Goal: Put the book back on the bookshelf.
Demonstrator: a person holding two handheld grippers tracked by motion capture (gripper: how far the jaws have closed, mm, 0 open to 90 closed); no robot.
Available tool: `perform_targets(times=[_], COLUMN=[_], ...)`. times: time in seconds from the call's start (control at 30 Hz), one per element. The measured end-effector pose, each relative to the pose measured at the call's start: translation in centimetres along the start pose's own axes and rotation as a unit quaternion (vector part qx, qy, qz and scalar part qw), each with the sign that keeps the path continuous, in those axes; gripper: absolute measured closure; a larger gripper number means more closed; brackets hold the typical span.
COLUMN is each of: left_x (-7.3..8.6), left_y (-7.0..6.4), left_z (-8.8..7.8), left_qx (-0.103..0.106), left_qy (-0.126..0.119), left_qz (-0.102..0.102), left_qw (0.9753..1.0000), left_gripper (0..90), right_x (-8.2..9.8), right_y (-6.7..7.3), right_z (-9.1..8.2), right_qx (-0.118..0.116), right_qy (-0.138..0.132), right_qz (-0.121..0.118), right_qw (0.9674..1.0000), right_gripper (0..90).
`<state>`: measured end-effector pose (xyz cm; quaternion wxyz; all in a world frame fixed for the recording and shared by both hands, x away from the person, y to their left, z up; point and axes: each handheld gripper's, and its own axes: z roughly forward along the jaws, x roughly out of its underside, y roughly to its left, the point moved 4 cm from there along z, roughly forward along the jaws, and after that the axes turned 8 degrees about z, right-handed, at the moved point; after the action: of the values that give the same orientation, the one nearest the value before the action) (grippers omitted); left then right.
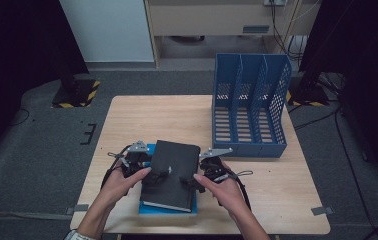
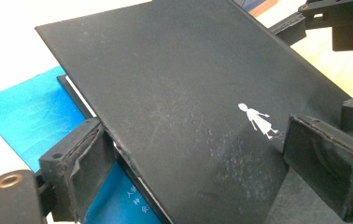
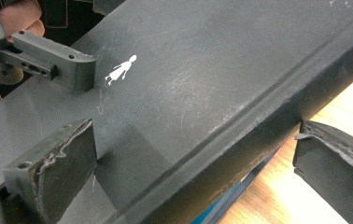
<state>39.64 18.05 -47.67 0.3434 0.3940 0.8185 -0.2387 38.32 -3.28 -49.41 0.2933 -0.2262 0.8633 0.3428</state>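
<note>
Two grippers flank the black book (image 1: 171, 174), which lies on a blue book (image 1: 149, 150) at the table's (image 1: 142, 112) near edge. Left gripper (image 1: 153, 176): jaws wide, straddling the black book's page edge, contact unclear. Right gripper (image 1: 188, 181): wide too, astride the spine. Beyond the black book, bare tabletop runs to the blue file rack (image 1: 249, 107).

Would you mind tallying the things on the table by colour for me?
Black: 1, the black book
Blue: 2, the blue book beneath it and the blue file rack
Total: 3
</note>
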Motion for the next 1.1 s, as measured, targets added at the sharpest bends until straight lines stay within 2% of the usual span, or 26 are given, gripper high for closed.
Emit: perform_targets(times=[0.4,0.67,0.83,0.93,1.1], left_x=[-0.1,-0.4,-0.6,-0.7,-0.7], left_y=[0.0,-0.1,-0.1,-0.1,-0.1], left_z=[0.1,0.5,0.7,0.8,0.9], left_qx=[-0.002,-0.003,-0.002,-0.002,0.0], left_qy=[0.002,0.001,0.001,0.001,0.001], left_qz=[-0.001,-0.004,-0.001,0.0,0.0], left_qw=[1.0,1.0,1.0,1.0,1.0], left_gripper=[8.3,8.2,8.2,8.2,8.2], right_x=[0.0,0.0,0.0,0.1,0.1], right_y=[-0.1,-0.6,-1.3,-1.7,-2.1], right_z=[0.0,-0.2,-0.1,0.1,0.3], right_qx=[-0.002,-0.012,-0.027,-0.042,-0.058], right_qy=[0.001,0.01,0.013,0.018,0.024], right_qz=[0.002,0.008,0.027,0.047,0.064], right_qw=[1.0,0.9998,0.9992,0.9979,0.996], right_gripper=[0.3,0.2,0.1,0.1,0.0])
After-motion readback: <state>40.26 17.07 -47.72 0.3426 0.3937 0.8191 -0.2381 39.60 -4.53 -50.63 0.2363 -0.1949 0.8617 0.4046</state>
